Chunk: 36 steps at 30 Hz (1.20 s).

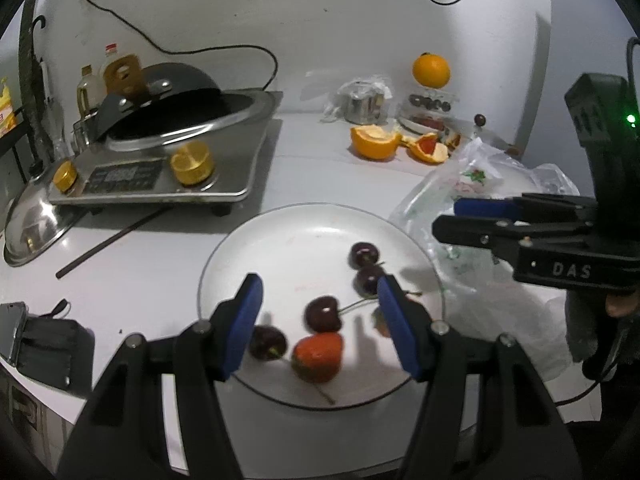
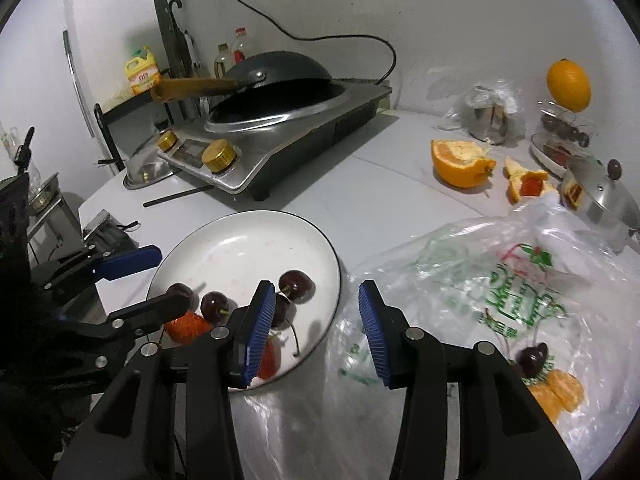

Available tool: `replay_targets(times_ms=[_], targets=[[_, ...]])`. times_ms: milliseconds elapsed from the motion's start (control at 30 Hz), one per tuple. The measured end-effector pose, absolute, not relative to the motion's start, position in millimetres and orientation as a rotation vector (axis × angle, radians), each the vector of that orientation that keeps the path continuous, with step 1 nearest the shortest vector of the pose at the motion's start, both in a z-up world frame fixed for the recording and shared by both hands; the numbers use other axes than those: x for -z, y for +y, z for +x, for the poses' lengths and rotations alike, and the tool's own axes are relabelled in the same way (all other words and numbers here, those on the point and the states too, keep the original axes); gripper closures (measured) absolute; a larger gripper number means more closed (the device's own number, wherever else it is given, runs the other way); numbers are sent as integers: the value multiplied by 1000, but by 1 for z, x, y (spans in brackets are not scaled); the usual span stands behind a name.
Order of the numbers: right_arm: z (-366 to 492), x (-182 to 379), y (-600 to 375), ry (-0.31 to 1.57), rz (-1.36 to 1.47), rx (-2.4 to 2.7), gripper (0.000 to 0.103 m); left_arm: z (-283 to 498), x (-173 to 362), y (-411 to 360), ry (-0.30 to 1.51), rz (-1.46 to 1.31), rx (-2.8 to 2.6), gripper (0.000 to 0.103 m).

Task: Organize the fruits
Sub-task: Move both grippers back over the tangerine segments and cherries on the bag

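The left hand-held gripper (image 1: 320, 320), spread and empty, hovers over the round white plate (image 1: 280, 240) on the desk, nearest the dark red cherry (image 1: 323, 314) between its fingers; the right hand-held gripper (image 2: 316, 332), also spread, hangs above the clear plastic bag (image 2: 480, 280).

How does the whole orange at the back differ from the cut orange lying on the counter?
The whole orange is intact and round, while the cut orange is opened, showing pale pith and ragged edges. The whole orange sits raised on top of a tiered stand; the cut orange rests directly on the counter. Both have the same bright orange skin and lie far from the plate.
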State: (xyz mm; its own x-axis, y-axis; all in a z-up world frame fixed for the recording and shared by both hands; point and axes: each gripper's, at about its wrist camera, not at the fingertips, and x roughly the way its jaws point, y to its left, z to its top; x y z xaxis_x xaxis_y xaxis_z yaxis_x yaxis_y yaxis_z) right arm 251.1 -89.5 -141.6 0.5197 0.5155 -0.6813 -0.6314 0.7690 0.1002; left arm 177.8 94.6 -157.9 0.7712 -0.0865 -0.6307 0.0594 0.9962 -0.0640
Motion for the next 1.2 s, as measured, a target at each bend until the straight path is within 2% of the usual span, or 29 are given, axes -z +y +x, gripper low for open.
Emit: replay_targets(times_ms=[433, 600, 867, 1033, 1200], targets=[[245, 135, -156, 730, -121, -645, 57, 182, 150, 46, 689, 7, 101, 41], [243, 137, -184, 732, -107, -602, 57, 183, 147, 26, 678, 7, 124, 34], [239, 146, -223, 748, -64, -514, 57, 184, 147, 2, 695, 39, 164, 34], [238, 154, -239, 760, -55, -461, 52, 181, 147, -5, 699, 49, 175, 34], [239, 162, -249, 780, -56, -414, 51, 179, 147, -9, 704, 54, 183, 34]])
